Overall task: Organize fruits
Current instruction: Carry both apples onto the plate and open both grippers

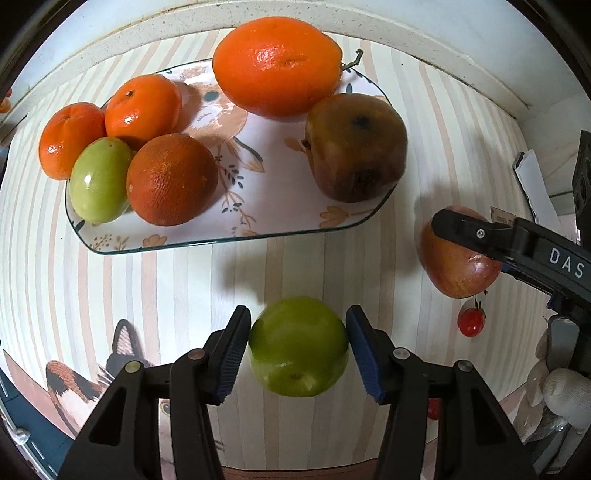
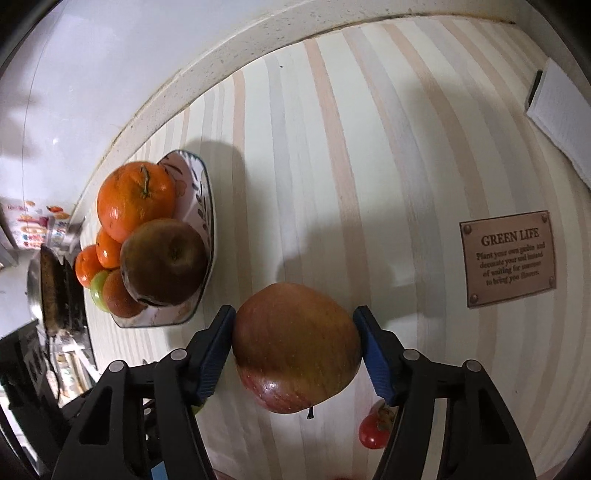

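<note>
My left gripper [image 1: 298, 345] is shut on a green apple [image 1: 298, 347], held above the striped tablecloth just in front of the patterned plate [image 1: 280, 221]. The plate holds a big orange [image 1: 277, 66], two mandarins [image 1: 142, 109], a dark orange [image 1: 171, 179], a green fruit [image 1: 99, 180] and a brown pomegranate [image 1: 354, 147]. My right gripper [image 2: 295, 343] is shut on a red apple [image 2: 297, 347], to the right of the plate [image 2: 201, 221]; the same apple [image 1: 456, 264] shows in the left wrist view.
A cherry tomato [image 1: 471, 322] lies on the cloth below the red apple, also in the right wrist view [image 2: 373, 430]. A brown "GREEN LIFE" label [image 2: 508, 258] and a white paper [image 2: 565, 118] lie right. A stone rim [image 1: 147, 33] bounds the far side.
</note>
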The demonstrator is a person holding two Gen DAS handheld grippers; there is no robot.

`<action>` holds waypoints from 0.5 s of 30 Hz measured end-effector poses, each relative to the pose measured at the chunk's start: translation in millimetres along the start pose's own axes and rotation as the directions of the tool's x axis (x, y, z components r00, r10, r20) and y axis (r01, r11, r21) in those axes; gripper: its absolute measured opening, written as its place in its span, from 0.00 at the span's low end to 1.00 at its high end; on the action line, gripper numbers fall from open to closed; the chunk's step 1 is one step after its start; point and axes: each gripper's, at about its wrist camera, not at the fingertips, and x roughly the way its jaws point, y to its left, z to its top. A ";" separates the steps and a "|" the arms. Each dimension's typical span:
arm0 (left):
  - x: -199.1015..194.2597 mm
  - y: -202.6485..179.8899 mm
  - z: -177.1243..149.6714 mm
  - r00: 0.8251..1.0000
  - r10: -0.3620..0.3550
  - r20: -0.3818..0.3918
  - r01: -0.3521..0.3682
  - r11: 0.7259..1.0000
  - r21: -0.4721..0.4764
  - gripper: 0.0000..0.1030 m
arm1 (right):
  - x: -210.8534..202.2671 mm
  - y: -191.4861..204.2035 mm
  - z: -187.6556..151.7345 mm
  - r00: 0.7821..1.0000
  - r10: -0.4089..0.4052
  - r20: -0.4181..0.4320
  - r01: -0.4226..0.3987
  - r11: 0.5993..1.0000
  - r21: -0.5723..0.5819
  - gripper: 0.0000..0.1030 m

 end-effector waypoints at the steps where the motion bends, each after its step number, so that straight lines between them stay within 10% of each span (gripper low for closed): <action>1: -2.6 -2.2 -2.9 1.000 -0.002 0.000 0.002 1.000 0.003 0.49 | -0.4 1.5 -2.3 1.000 0.007 0.002 -0.007 1.000 0.002 0.66; 15: -5.9 1.1 6.6 1.000 -0.014 0.005 0.014 0.998 0.060 0.50 | 5.3 12.3 -21.1 0.996 0.033 -0.086 -0.034 0.999 -0.006 0.75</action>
